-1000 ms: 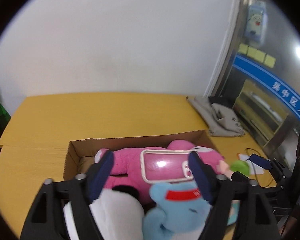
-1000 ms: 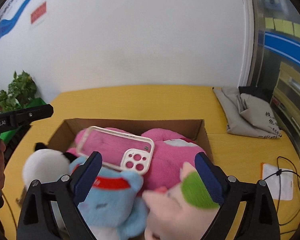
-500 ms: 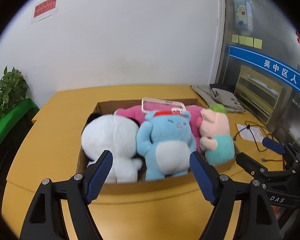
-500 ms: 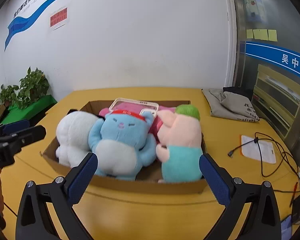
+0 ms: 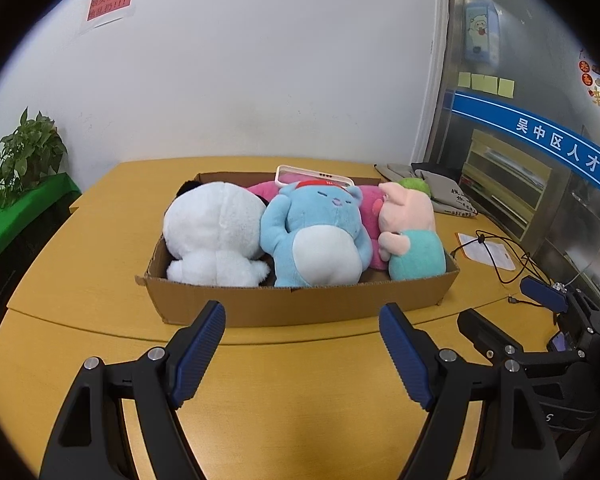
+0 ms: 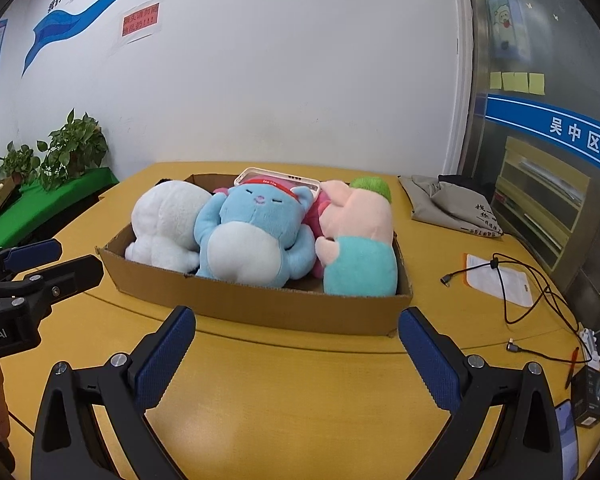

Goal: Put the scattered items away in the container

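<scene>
Your left gripper (image 5: 302,344) and right gripper (image 6: 298,346) hover with jaws apart and empty over the yellow wooden table's (image 5: 292,408) near edge. Beyond, mid-table, the shallow brown cardboard box (image 5: 300,304) holds the soft, light plush toys: white (image 5: 214,236), blue (image 5: 316,236), pink-and-teal (image 5: 412,236); pinch their bellies; the stiff, slippery pink-rimmed phone case (image 5: 314,174) rests behind, so grip its rim.

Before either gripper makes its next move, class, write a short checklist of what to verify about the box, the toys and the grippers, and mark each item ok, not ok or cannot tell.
1. Left gripper open, nothing between its fingers: ok.
2. Right gripper open, nothing between its fingers: ok.
3. White plush, blue plush and pink pig plush inside the cardboard box: ok.
4. Phone case in the box, lying on the pink plush behind: ok.
5. Table in front of the box free of toys: ok.
6. Cable and grey bag, both outside the box, meant to go in: cannot tell.
</scene>
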`<state>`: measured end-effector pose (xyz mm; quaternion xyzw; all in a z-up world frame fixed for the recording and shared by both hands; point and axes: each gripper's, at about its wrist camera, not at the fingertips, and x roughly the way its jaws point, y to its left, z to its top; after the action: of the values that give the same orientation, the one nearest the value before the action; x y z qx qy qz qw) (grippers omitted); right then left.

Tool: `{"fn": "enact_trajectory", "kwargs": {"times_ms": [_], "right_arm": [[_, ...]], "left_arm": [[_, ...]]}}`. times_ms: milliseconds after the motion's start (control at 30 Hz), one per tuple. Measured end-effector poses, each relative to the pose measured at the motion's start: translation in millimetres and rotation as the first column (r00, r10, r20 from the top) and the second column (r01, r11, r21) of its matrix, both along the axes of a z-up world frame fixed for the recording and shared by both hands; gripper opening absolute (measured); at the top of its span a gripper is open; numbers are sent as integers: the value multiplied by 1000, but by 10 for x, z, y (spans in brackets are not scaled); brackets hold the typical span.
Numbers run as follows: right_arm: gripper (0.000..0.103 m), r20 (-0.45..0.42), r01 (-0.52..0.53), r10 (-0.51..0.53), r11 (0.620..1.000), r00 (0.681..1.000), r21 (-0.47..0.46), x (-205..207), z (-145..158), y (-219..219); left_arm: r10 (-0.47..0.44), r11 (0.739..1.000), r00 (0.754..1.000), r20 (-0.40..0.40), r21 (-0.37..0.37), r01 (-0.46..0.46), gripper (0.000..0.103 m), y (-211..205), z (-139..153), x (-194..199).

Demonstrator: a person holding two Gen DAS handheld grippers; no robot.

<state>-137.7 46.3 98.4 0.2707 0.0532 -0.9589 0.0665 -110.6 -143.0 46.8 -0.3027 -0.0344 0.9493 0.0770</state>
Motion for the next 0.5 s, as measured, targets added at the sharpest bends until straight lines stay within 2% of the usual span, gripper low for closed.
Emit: {"fn": "enact_trajectory", "kwargs": {"times_ms": [267,500], "right_arm": [[103,6,10,-10,1000,1000,8,136,-143,27],[103,15,36,-36,999,999,3,147,-193,115]], "left_arm": [[-9,1000,999,33,2,9,79,74,-216,35],[-14,1000,999,37,11,13,79,95,-288,36]]}}
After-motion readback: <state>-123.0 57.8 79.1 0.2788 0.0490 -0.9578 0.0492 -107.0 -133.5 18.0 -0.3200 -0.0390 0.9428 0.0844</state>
